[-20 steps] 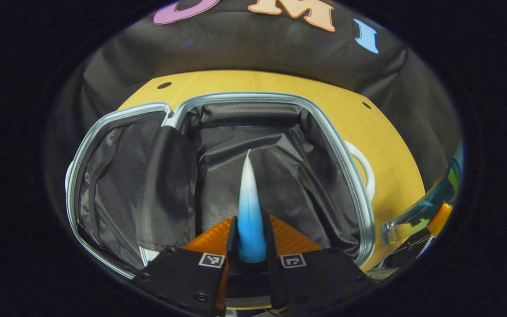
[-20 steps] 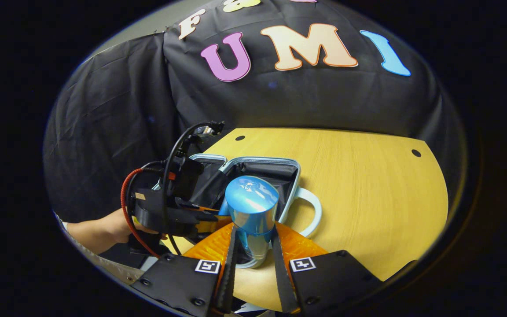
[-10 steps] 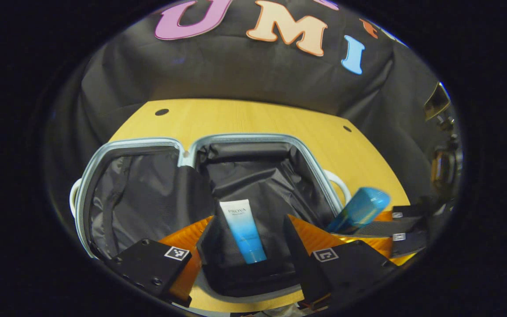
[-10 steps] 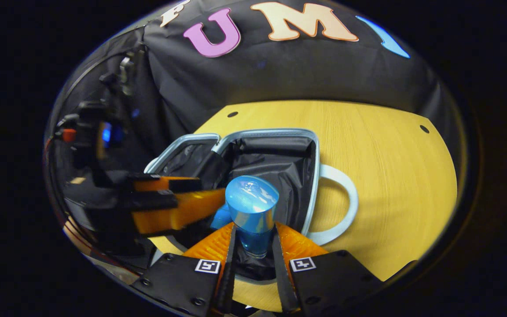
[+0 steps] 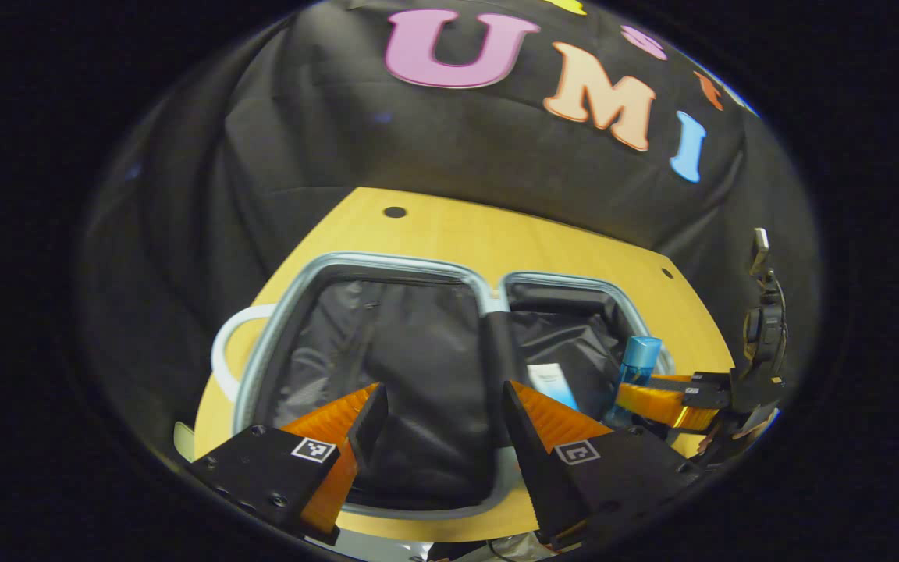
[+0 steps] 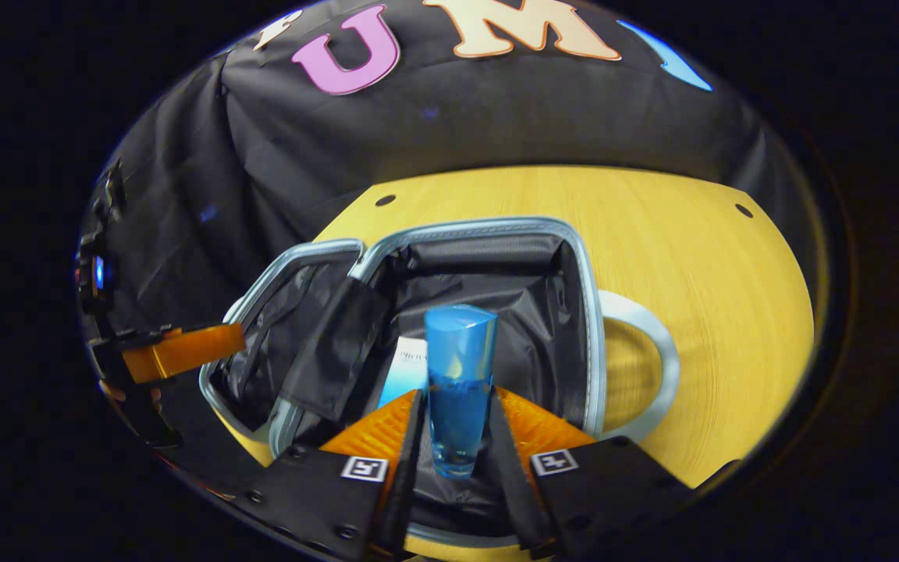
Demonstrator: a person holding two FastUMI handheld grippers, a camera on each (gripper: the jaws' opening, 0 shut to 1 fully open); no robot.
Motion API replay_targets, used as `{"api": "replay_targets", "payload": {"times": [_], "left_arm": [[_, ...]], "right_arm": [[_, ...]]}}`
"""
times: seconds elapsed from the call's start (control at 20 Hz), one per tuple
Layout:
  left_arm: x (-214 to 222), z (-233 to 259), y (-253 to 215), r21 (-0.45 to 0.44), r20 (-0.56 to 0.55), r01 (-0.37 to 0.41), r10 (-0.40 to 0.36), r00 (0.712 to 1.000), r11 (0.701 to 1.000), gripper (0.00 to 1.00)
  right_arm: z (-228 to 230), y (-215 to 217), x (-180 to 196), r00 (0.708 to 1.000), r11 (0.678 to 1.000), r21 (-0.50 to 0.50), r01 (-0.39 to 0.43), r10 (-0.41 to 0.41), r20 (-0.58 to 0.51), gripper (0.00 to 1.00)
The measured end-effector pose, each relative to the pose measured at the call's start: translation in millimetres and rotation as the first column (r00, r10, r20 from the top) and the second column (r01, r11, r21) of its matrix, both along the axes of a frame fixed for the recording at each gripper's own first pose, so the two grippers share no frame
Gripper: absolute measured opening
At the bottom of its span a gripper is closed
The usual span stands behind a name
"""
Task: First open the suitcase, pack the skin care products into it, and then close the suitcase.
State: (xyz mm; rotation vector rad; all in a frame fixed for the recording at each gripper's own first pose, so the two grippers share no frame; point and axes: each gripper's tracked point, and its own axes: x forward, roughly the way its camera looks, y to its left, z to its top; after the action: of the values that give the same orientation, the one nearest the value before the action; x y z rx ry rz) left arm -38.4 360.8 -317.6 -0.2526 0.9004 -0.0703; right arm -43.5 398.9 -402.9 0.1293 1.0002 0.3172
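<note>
1. Blue and see-through, the bottle (image 6: 456, 390) stands upright at the lower middle of the right gripper view, clamped low on its body by the right gripper (image 6: 453, 437), both fingers pressing its sides. In the left gripper view it shows at the right, over the right half of the suitcase.
2. It looks like hard glass or thick plastic with a smooth, glossy wall: likely stiff, fairly heavy for its size, and slippery, so I judge a firm hold on the straight body safer than one on the cap.
3. A white-and-blue tube (image 6: 406, 371) lies on the lining just left of the bottle. It seems soft and light; taking it across its flat middle would suit.
4. The suitcase (image 5: 364, 261) lies open on the wooden table (image 6: 691, 234), with black lining that looks soft enough to cushion a bottle set down on it.
5. The left gripper (image 5: 442, 414) hangs over the left half at the bottom of its own view, jaws spread and empty.
</note>
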Motion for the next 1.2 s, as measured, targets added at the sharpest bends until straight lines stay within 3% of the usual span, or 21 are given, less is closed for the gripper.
{"api": "replay_targets", "payload": {"times": [0.1,0.15,0.25,0.45,0.55,0.6,0.65,0.8,0.9,1.0,1.1,1.2], "left_arm": [[2,-5,40,0.014,-0.001,-0.061,0.061,0.998,0.998,0.86],[4,-5,59,0.026,0.001,-0.087,0.087,0.996,0.996,0.86],[11,-8,97,0.056,0.014,-0.14,0.14,0.99,0.989,0.86],[17,-28,152,0.088,-0.008,-0.222,0.224,0.975,0.971,0.86],[17,-48,168,0.103,-0.044,-0.23,0.235,0.971,0.968,0.86],[18,-59,173,0.104,-0.066,-0.233,0.241,0.968,0.967,0.9],[20,-68,175,0.098,-0.083,-0.232,0.24,0.967,0.968,0.86],[27,-86,183,0.087,-0.108,-0.231,0.24,0.965,0.969,0.86],[28,-103,183,0.07,-0.152,-0.222,0.231,0.961,0.972,0.81],[19,-117,175,0.04,-0.218,-0.198,0.202,0.955,0.979,0.47],[22,-115,177,0.053,-0.211,-0.191,0.198,0.957,0.98,0.14],[33,-93,171,0.035,-0.145,-0.215,0.218,0.965,0.976,0.08]], "right_arm": [[11,1,12,0.999,1.0,-0.01,0.011,-0.01,0.052,0.81],[17,3,17,0.997,1.0,-0.018,0.01,-0.009,0.075,0.76],[28,5,20,0.995,1.0,-0.025,0.012,-0.01,0.104,0.99],[44,4,17,0.993,1.0,-0.028,0.006,-0.002,0.114,0.98],[48,-1,15,0.992,0.999,-0.054,-0.002,0.008,0.123,0.98],[51,-4,16,0.992,0.998,-0.063,-0.003,0.011,0.128,0.93],[53,-7,16,0.991,0.998,-0.067,-0.001,0.009,0.132,0.98],[59,-17,19,0.989,0.997,-0.075,0.02,-0.009,0.145,0.98],[59,-22,20,0.989,0.997,-0.078,0.029,-0.017,0.147,0.98],[59,-23,21,0.99,0.997,-0.072,0.021,-0.01,0.144,0.98],[60,-23,22,0.988,0.998,-0.07,0.0,0.011,0.156,0.98],[62,-23,23,0.984,0.997,-0.065,-0.032,0.043,0.172,0.98]]}}
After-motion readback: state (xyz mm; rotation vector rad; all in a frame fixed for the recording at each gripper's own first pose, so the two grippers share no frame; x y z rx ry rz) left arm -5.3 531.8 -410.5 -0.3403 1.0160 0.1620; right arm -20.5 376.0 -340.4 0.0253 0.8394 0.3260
